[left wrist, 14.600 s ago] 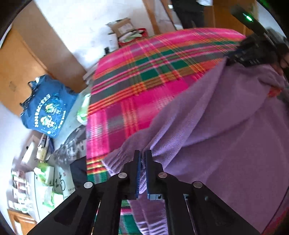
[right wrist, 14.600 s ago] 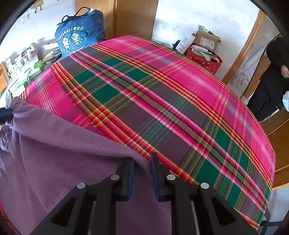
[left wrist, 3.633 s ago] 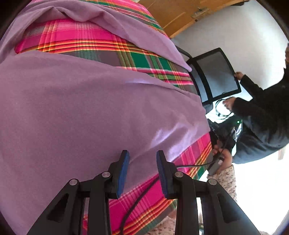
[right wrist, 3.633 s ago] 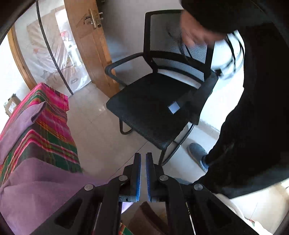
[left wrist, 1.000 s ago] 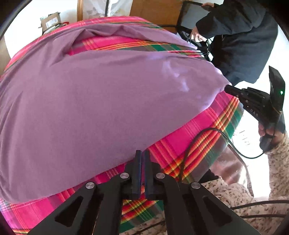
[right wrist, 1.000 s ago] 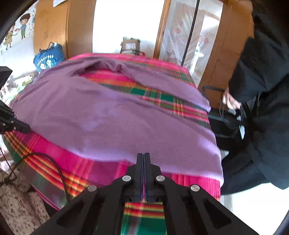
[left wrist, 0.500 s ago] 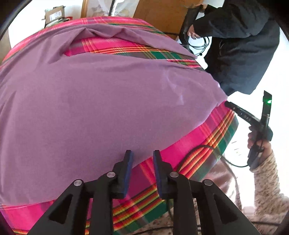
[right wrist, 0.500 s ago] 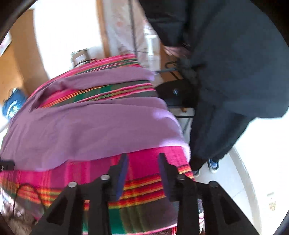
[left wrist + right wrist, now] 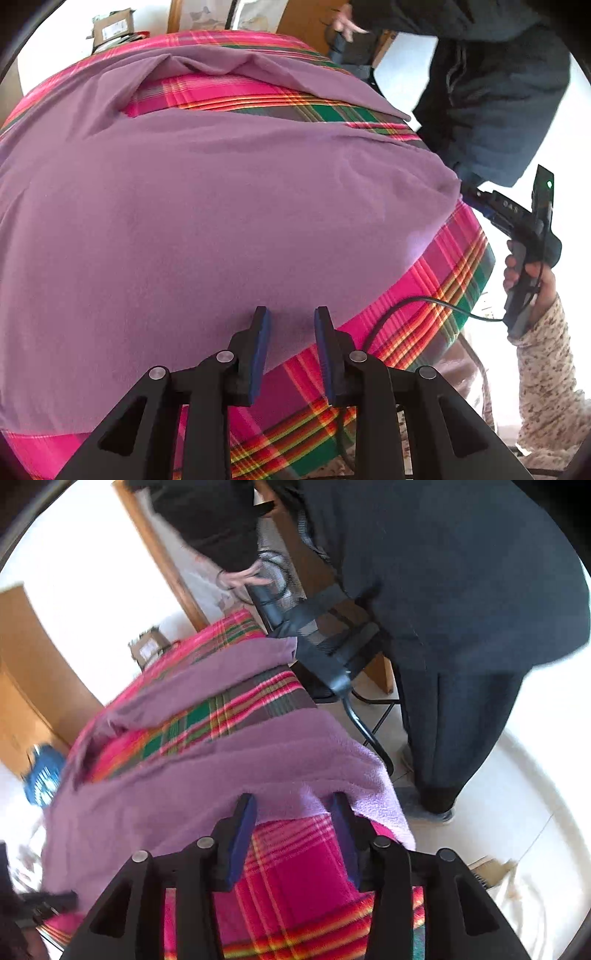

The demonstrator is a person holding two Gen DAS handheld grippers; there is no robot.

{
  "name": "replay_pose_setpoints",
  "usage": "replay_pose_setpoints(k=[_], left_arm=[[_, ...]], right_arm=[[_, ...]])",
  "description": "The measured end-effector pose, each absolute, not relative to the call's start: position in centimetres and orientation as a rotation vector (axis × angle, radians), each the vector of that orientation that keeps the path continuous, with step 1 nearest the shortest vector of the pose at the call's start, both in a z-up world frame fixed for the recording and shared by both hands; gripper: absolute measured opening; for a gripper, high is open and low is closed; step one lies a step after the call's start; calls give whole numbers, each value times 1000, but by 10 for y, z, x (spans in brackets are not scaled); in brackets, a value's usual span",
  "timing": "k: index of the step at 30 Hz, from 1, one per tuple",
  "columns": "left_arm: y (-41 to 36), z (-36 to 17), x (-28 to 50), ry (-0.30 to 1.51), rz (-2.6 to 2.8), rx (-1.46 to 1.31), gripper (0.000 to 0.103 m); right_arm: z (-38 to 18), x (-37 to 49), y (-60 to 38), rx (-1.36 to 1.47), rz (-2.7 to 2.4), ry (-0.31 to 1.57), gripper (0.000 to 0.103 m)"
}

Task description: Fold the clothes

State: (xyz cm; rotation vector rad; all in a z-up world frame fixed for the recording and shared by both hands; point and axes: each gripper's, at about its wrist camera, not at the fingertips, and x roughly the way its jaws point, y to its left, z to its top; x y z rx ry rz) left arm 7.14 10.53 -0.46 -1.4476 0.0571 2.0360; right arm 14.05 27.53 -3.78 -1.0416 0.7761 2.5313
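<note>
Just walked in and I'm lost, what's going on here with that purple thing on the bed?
A person with a handheld gripper in each hand is folding a purple fleece garment spread over a pink plaid blanket. Both grippers are open at its near hem: the left gripper over the middle of the edge, the right gripper at a corner. Neither has clamped the cloth yet. A bystander in dark clothes stands by a black chair alongside.

I cannot see the garment (image 9: 207, 206) whole: the frame crops its left side. The bag (image 9: 42, 775) is motion-blurred (print unreadable). The bystander's (image 9: 461, 602) head is cut off.
</note>
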Motion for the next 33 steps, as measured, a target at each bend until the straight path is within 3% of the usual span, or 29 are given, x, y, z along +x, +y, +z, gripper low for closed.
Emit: replay_pose_setpoints(k=[7,15,18,22,33], left_arm=[[107,-7,68,50,2028,-1452,26],[110,-9,69,42,2026,-1457,26],[108,-8,67,35,2023,-1459,26],[106,-8,65,39,2019,-1461,26],[95,-9,66,27,1998,-1475,26]], right_arm=[[-44,141,297,-968,2478,1079,32],[-35,112,277,-1055,2442,769,32],[-35,110,271,-1074,2424,660,23],[-31,117,275,-1058,2430,695,6],[-28,146,286,-1052,2367,732,5]])
